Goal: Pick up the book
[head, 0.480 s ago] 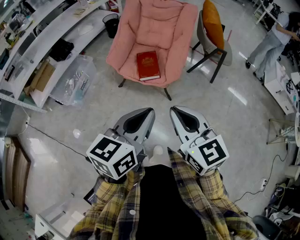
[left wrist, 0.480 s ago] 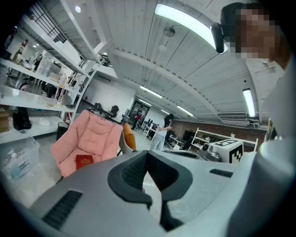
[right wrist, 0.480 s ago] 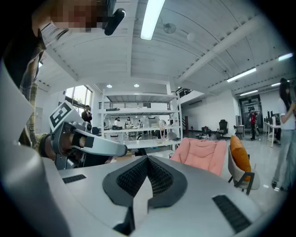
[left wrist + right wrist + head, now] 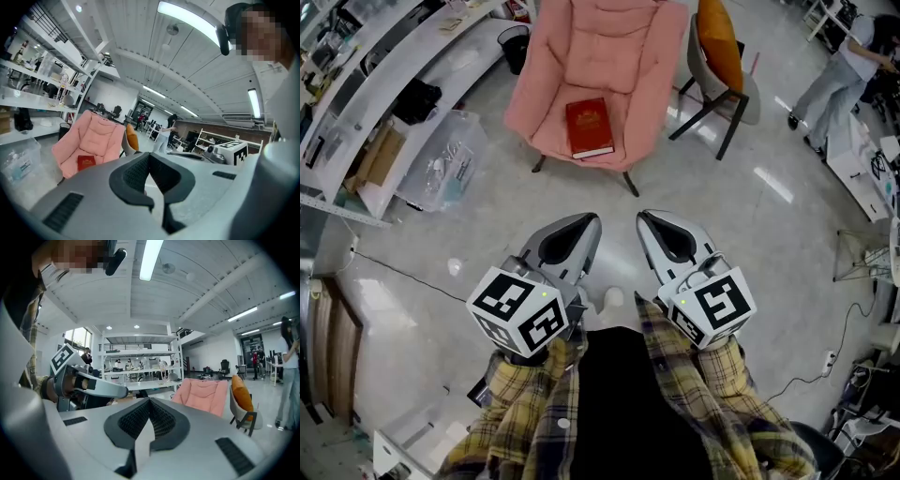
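Observation:
A red book lies flat on the seat of a pink armchair, far ahead of both grippers across bare floor. In the left gripper view the book shows small on the same armchair. My left gripper and right gripper are held side by side close to the body, both shut with nothing in them. The left gripper's pads meet at the tip. In the right gripper view only the armchair shows; the book is hidden there.
A grey chair with an orange cushion stands right of the armchair. A clear plastic bin, a black waste bin and white counters line the left. A person stands at the far right. A cable crosses the floor.
The armchair and book have slid slightly up and left in the head view. Both grippers stay shut and side by side.

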The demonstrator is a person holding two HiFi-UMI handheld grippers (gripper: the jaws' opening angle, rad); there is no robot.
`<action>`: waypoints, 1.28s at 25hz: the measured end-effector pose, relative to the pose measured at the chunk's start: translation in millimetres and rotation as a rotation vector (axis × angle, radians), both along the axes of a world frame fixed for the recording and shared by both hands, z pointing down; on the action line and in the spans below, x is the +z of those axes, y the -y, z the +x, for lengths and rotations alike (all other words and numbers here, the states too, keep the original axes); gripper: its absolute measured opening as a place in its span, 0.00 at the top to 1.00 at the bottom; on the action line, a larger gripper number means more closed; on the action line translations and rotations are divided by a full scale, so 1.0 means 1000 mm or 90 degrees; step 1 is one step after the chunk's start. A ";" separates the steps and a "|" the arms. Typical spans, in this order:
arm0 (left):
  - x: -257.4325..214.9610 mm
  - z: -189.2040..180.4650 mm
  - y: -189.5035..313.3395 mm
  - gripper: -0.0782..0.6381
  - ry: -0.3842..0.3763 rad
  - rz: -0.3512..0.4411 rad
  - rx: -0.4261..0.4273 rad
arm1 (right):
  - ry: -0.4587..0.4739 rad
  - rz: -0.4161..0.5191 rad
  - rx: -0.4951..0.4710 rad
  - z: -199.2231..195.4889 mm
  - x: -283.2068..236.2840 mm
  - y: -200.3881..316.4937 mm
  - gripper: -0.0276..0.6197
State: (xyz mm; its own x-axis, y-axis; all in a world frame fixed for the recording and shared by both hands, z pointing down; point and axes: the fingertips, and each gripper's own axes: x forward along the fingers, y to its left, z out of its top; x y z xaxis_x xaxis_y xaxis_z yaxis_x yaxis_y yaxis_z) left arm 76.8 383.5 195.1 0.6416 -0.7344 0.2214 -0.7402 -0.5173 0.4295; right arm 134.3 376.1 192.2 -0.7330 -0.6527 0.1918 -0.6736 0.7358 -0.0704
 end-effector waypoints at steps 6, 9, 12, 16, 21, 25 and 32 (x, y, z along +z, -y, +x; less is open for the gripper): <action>0.003 -0.002 0.002 0.89 -0.005 -0.001 -0.031 | -0.002 -0.005 -0.016 0.008 0.005 -0.003 0.93; 0.004 -0.004 0.003 0.89 -0.005 -0.001 -0.048 | -0.004 -0.010 -0.027 0.009 0.008 -0.003 0.93; 0.007 -0.009 0.006 0.89 -0.004 -0.003 -0.061 | -0.006 -0.016 -0.034 0.007 0.012 0.000 0.93; 0.010 -0.021 0.014 0.89 -0.008 -0.012 -0.072 | -0.009 -0.031 -0.038 -0.002 0.017 0.009 0.93; 0.018 -0.042 0.034 0.89 -0.010 -0.020 -0.073 | -0.011 -0.046 -0.044 -0.025 0.025 0.025 0.93; 0.020 -0.064 0.061 0.89 -0.011 -0.021 -0.056 | -0.013 -0.055 -0.034 -0.051 0.031 0.047 0.93; 0.018 -0.111 0.122 0.89 -0.004 -0.021 -0.012 | -0.009 -0.060 -0.001 -0.103 0.030 0.106 0.93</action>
State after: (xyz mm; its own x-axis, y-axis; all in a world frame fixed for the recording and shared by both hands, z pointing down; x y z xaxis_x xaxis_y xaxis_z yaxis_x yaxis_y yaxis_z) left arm -34.6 261.4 212.9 0.6298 -0.7381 0.2419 -0.7465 -0.4890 0.4513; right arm 30.9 270.4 222.4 -0.7305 -0.6302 0.2631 -0.6740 0.7273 -0.1294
